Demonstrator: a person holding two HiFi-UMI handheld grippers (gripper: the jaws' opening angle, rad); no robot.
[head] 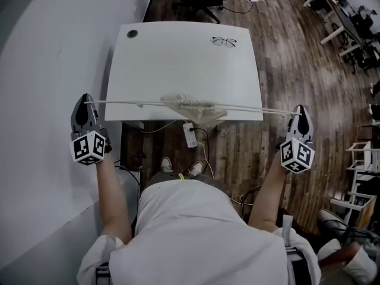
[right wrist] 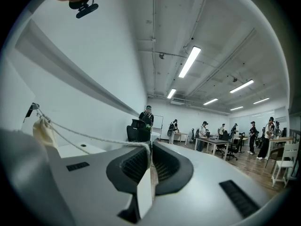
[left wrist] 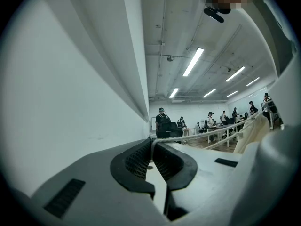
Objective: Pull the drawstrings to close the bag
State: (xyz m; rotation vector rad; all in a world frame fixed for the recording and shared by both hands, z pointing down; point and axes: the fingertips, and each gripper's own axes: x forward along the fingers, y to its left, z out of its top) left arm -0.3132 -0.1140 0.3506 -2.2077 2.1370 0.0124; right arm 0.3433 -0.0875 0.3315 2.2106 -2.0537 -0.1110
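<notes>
While the bag [head: 193, 105] sits bunched at the middle of the tabletop's [head: 184, 64] near edge in the head view, its drawstrings [head: 130, 104] stretch taut to the left claw [head: 88, 103] and the right claw [head: 300, 111], both beyond the side edges. Glasses [head: 224, 41] lie near the far right corner.

In the left gripper view, the left claw [left wrist: 153, 149] is clamped on a drawstring [left wrist: 202, 134] running to the bag [left wrist: 251, 133].

In the right gripper view, the right claw [right wrist: 150, 157] pinches a drawstring [right wrist: 84, 134] leading to the bag [right wrist: 43, 131].
</notes>
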